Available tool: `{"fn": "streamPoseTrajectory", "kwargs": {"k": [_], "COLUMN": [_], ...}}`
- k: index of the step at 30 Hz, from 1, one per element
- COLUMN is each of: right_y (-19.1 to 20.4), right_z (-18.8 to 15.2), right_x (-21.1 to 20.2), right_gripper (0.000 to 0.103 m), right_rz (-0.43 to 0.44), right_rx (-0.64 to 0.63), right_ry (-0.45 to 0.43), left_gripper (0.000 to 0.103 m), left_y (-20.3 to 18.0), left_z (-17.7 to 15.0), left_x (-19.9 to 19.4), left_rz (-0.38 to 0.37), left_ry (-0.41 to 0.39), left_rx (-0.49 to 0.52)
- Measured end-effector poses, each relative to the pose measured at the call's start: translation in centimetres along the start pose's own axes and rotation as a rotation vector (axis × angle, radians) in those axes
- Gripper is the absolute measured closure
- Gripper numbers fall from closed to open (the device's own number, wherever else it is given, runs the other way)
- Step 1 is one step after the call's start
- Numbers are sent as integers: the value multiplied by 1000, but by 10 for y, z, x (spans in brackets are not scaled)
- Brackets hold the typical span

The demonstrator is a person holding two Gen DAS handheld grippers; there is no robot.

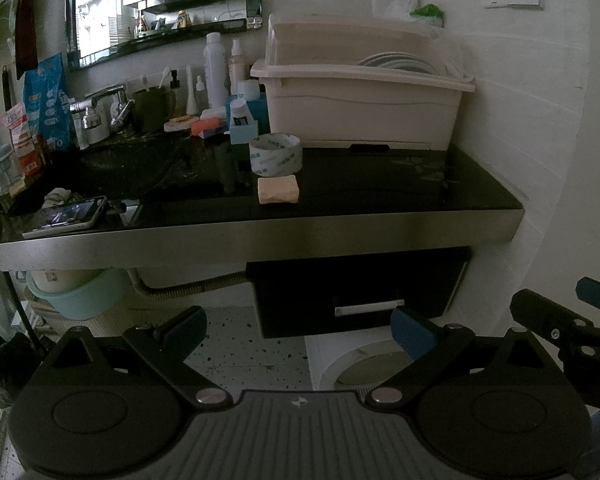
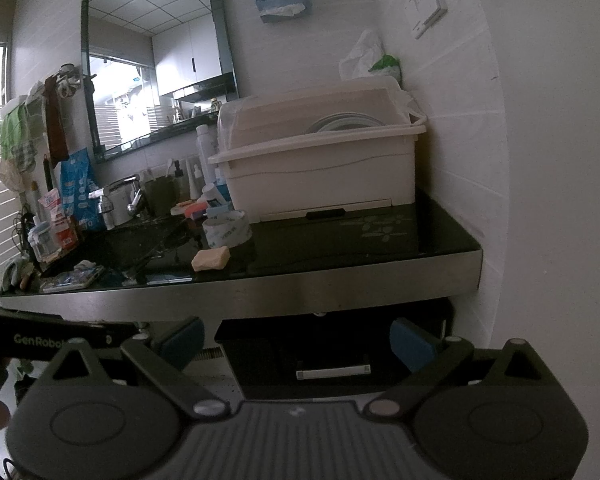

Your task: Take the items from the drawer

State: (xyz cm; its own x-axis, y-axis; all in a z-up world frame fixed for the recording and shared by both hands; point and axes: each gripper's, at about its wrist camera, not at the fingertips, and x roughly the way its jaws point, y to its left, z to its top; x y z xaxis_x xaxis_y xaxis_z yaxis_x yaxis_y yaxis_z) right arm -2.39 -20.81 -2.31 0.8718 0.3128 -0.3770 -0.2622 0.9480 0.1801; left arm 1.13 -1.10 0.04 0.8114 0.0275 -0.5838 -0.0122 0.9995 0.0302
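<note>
1. Right now both tools are hanging in front of the counter (image 1: 260, 236), each with its jaws spread wide and gripping nothing.
2. The drawer (image 2: 332, 356) is sitting shut under the right end of the counter, so the items inside are hidden — what they are cannot be told.
3. In the right wrist view the drawer handle (image 2: 333, 372), a pale bar lying level with its long axis running from 9 to 3 o'clock, is showing between the blue pads of the right tool (image 2: 296, 344), just toward 1 o'clock of their midpoint.
4. In the left wrist view the same handle (image 1: 369, 307) is lying toward 2 o'clock of the left tool (image 1: 298, 328), close beside its right pad (image 1: 410, 334).
5. The right tool is looking the nearer and better lined up — its open jaws are already straddling the bar's line, so the pull would likely fall to it.
6. The tape roll (image 1: 275, 154), the soap bar (image 1: 278, 189) and the dish box (image 1: 360, 96) are resting on top of the counter, well clear of the drawer front.
</note>
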Motion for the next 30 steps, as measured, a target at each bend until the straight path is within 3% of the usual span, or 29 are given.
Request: {"fn": "streamPoseTrajectory", "kwargs": {"k": [30], "right_y": [0], "right_z": [0], "right_x": [0], "right_gripper": [3], "right_rz": [9], "right_rx": [-13], "right_ry": [0], "left_gripper": [4], "left_y": [4], "left_z": [-6], "left_x": [0], "left_rz": [-25], "left_ry": [-14], "left_rx": [-11]}}
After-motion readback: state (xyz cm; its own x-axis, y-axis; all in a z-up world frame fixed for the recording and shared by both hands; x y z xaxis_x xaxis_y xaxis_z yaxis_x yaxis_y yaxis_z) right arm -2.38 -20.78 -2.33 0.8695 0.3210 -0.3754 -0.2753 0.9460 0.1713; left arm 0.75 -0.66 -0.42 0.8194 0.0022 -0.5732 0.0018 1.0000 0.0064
